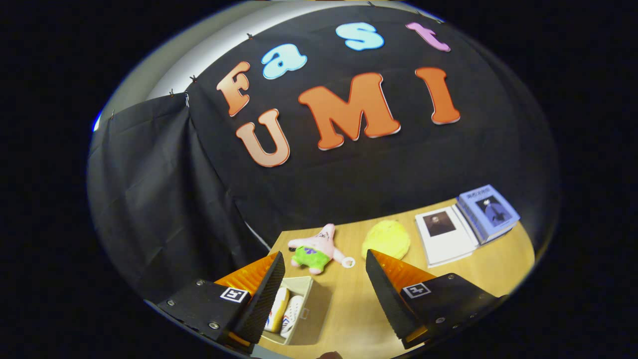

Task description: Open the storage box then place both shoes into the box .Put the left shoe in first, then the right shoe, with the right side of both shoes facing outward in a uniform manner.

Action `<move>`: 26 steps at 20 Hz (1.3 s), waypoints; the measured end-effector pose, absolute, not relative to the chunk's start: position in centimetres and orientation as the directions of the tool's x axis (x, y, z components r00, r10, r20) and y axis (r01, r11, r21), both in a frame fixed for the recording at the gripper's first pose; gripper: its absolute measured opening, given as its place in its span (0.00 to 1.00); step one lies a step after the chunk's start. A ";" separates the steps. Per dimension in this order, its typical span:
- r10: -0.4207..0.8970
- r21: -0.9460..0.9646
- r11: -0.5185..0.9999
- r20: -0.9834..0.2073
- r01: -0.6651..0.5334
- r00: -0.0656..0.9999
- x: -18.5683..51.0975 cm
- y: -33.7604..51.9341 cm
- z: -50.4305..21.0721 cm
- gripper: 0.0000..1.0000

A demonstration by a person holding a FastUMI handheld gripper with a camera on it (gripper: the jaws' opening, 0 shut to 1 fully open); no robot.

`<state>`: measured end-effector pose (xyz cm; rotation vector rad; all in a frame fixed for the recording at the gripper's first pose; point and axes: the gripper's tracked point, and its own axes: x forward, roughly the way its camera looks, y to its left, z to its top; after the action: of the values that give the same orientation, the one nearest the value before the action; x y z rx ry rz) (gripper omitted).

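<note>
Looking down from above, I see the wooden counter (349, 309) spread out beneath me, with the black cloth wall rising behind its far edge. My gripper (324, 294) hangs over the counter with its two fingers spread wide apart and nothing between them, so it is released and holding nothing. The left finger (264, 299) sits over the near edge of the storage box (316, 309), while the right finger (386, 299) is over bare wood well to the side of it.

The storage box is a pale, open-topped carton lying on the counter below my left finger, partly hidden by it. Both shoes (285, 315) are inside it, standing side by side: they are white, one with an orange-yellow side and one with red and blue marks. I cannot tell from here which shoe is left and which is right, or which way their sides face.

Far off at the corner of the counter lie two books: a white book (443, 237) flat on the wood, and a blue book (488, 212) touching its far side, resting slightly on it. Between the books and the middle of the counter lies a round yellow cloth (387, 239). Beyond my fingers, near the wall, lies a pink star-shaped plush toy (316, 248) in green shorts, with a small white ring at its side.
</note>
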<state>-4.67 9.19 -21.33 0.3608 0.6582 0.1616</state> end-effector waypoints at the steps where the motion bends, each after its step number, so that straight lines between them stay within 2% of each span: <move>1: 0.233 0.352 0.935 -0.536 -0.037 0.811 -4.3 7.9 -20.0 0.97; 8: 0.072 0.184 0.983 -0.371 -0.003 0.926 -3.8 -0.6 -12.7 0.98; 16: -0.032 0.082 0.995 -0.187 0.048 0.982 -5.0 -7.5 -7.3 0.98; 26: -0.027 0.040 0.999 -0.153 0.033 0.988 -4.7 -9.7 -6.2 0.98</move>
<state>-4.68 -9.67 -6.25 0.0422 0.1532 -0.0301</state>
